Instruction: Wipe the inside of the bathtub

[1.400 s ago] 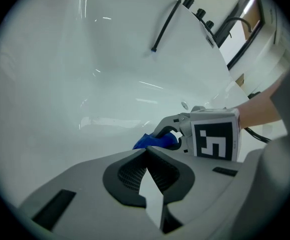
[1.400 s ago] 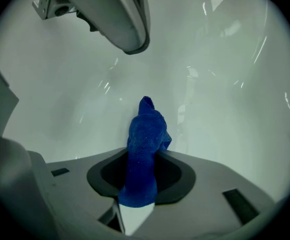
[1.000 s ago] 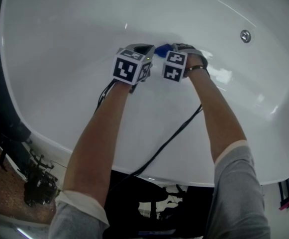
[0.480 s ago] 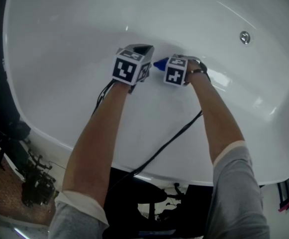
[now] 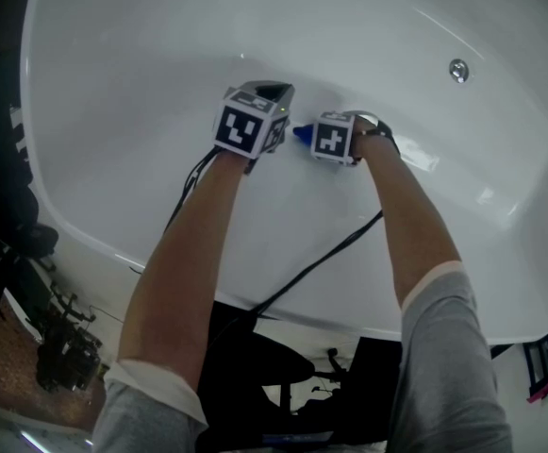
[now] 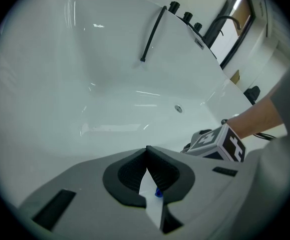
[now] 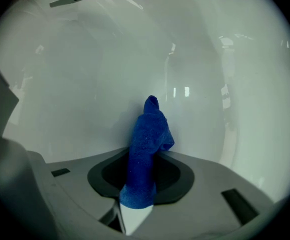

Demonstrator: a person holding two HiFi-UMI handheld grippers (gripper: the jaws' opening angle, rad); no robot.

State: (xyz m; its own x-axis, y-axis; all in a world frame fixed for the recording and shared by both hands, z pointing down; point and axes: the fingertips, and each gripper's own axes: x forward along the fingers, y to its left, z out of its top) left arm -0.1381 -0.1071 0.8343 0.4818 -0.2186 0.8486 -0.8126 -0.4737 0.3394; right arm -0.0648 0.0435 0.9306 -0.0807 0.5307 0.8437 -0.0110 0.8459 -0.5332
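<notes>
Head view looks steeply down into the white bathtub [image 5: 113,111], w/ both forearms [image 5: 189,253] reaching in over its near rim. The left tongs [image 5: 255,116] and right tongs [image 5: 338,132] sit side by side low on the tub's inner surface, near each other but not touching. A blue cloth [image 5: 301,133] shows in the gap btwn their marker cubes, just beside the right one. Black cables [image 5: 321,262] trail back from the grippers over the near rim. A round metal fitting [image 5: 458,70] sits on the tub wall up and to the right, well apart from both.

Left gripper view: the jaws are pressed together at the tips, w/ nothing held btwn them. A tiny blue speck shows low in the slit behind them, too small to tell what it is. Ahead lies bare white tub interior. The right tongs' marker cube [image 6: 219,144] is at the right edge w/ a wrist behind it. Up on the far rim stand black tap fittings [image 6: 184,16], and a thin black rod [image 6: 152,34] runs down the slope below them.

Right gripper view: the jaws are clamped on the blue cloth, which stands up out of them as a narrow bunched roll w/ its top folded over to the right. Its tip is at the glossy white tub wall — can't tell whether it's touching.
</notes>
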